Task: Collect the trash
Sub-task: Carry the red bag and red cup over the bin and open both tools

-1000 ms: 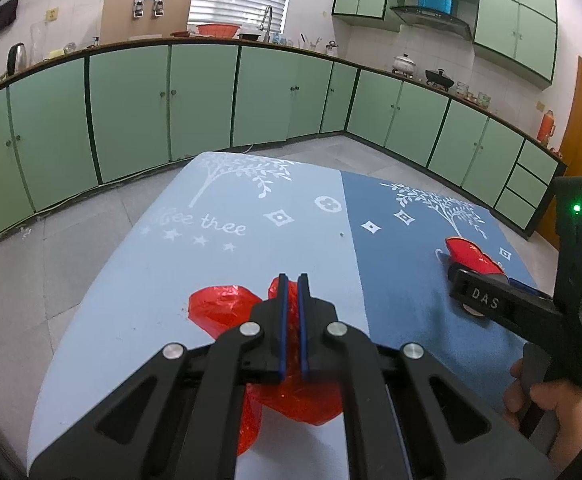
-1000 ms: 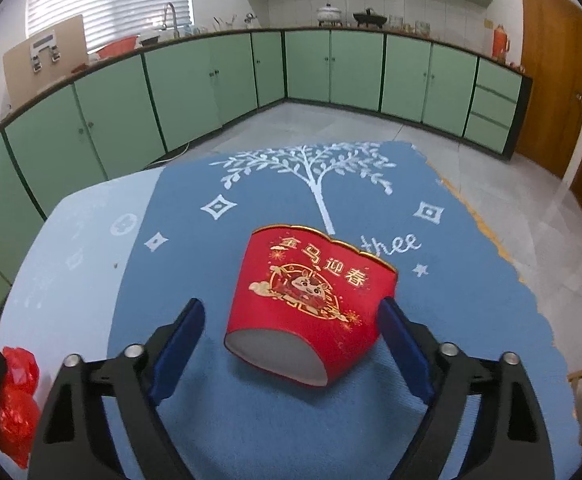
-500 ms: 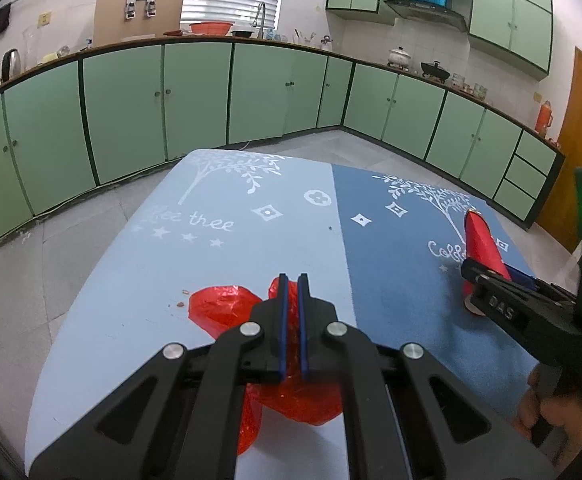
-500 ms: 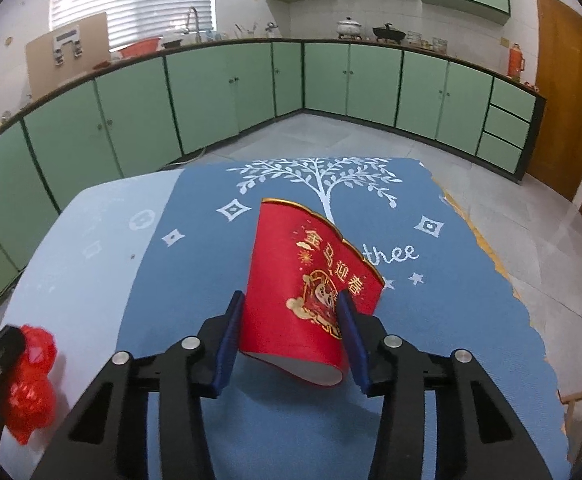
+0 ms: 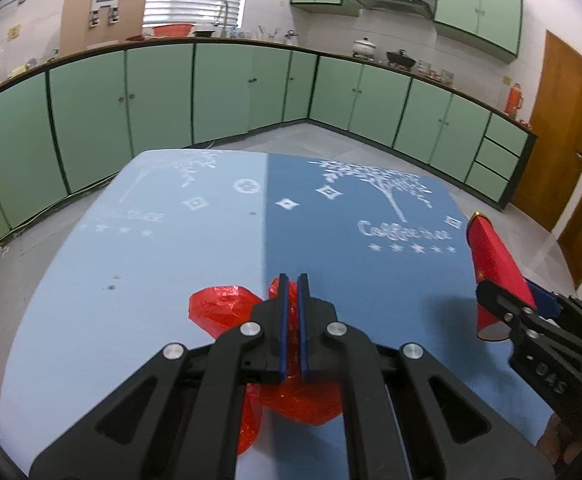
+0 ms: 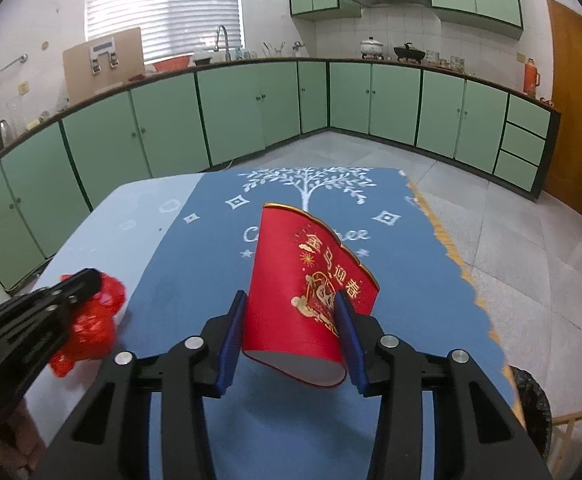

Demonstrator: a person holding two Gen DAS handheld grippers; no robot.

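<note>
My left gripper (image 5: 291, 280) is shut on a crumpled red plastic bag (image 5: 223, 308), which bulges out to the left of and below the fingers, over the table. It also shows in the right wrist view (image 6: 91, 320). My right gripper (image 6: 291, 304) is shut on a red paper cup with gold print (image 6: 307, 288), squeezed between the blue pads and held above the tablecloth. The cup also shows at the right of the left wrist view (image 5: 495, 268).
The table wears a light-blue and dark-blue cloth (image 5: 195, 240) with white tree prints. Its fringed right edge (image 6: 463, 276) drops to the tiled floor. Green kitchen cabinets (image 6: 251, 108) line the far walls. A dark round object (image 6: 531, 404) sits by the table's right.
My right gripper has closed on the red cup, flattening it, and lifted it off the cloth. My left gripper stays shut on the red bag and has swung to the right.
</note>
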